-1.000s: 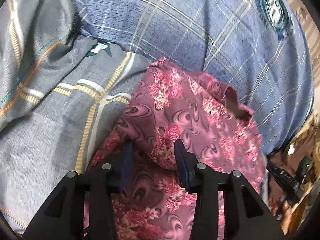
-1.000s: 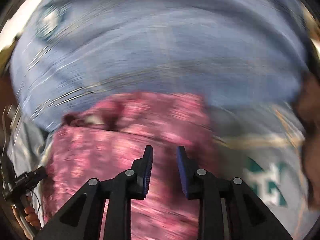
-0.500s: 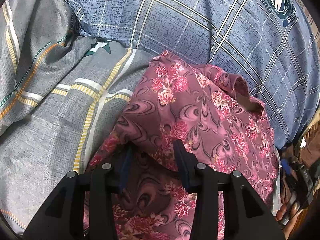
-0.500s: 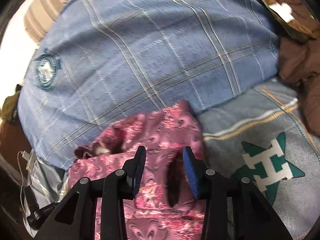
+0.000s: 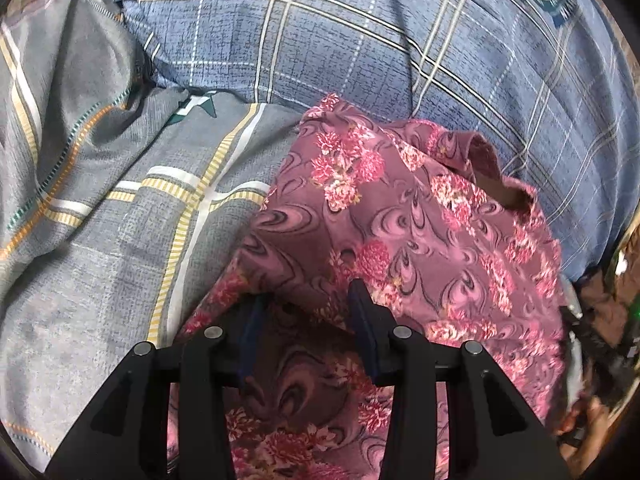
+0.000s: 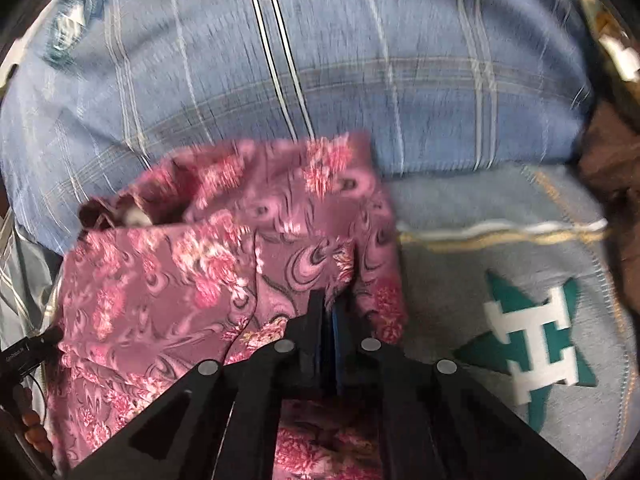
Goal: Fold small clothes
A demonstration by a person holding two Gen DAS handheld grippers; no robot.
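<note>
A small pink-and-maroon floral garment point(image 5: 404, 232) lies on the bed, partly folded, its top edge against a blue plaid pillow. In the right wrist view the garment point(image 6: 192, 280) fills the left half. My left gripper point(image 5: 306, 298) is open, its jaws straddling a raised fold of the garment's near edge. My right gripper point(image 6: 328, 304) is shut on a fold of the garment near its right edge.
A blue plaid pillow point(image 5: 400, 40) lies behind the garment and shows again in the right wrist view point(image 6: 320, 80). The grey striped bedsheet point(image 5: 120, 220) has a green star logo point(image 6: 532, 332). Brown cloth point(image 6: 612, 176) lies at the right.
My right gripper was open over the garment half a second ago and has now shut on a fold of it. My left gripper stays open in place.
</note>
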